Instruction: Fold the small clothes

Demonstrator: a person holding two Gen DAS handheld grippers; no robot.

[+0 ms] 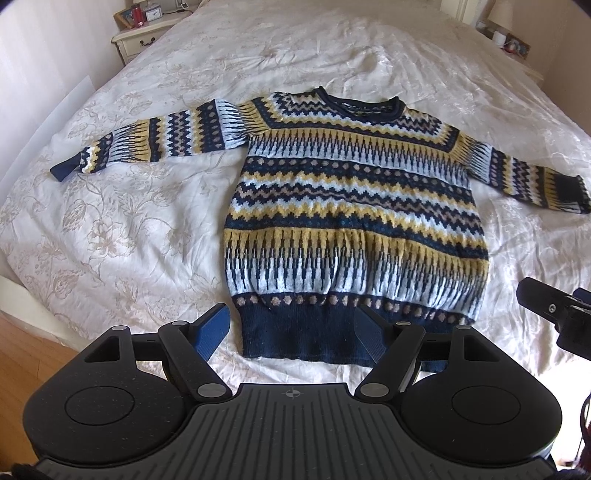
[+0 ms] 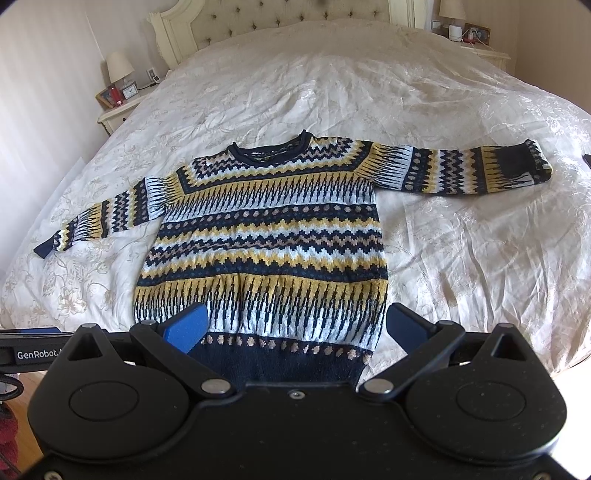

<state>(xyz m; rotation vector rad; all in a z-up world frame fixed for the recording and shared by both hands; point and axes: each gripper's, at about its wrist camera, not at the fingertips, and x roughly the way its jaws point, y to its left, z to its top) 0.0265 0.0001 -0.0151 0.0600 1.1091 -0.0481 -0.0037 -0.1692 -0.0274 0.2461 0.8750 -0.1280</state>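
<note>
A knit sweater (image 1: 351, 206) with navy, yellow and pale blue bands lies flat on the bed, front up, both sleeves spread sideways, navy hem nearest me. It also shows in the right wrist view (image 2: 266, 243). My left gripper (image 1: 293, 332) is open and empty, its blue pads (image 1: 212, 330) straddling the left part of the hem, above it. My right gripper (image 2: 295, 325) is open and empty over the hem's right part, and its black body shows at the right edge of the left wrist view (image 1: 554, 314).
The bed has a cream floral cover (image 1: 129, 229) and a tufted headboard (image 2: 280, 22). Nightstands with lamps and small items stand at the far left (image 2: 118, 107) and far right (image 2: 476, 40). Wooden floor (image 1: 26, 369) lies below the bed's near edge.
</note>
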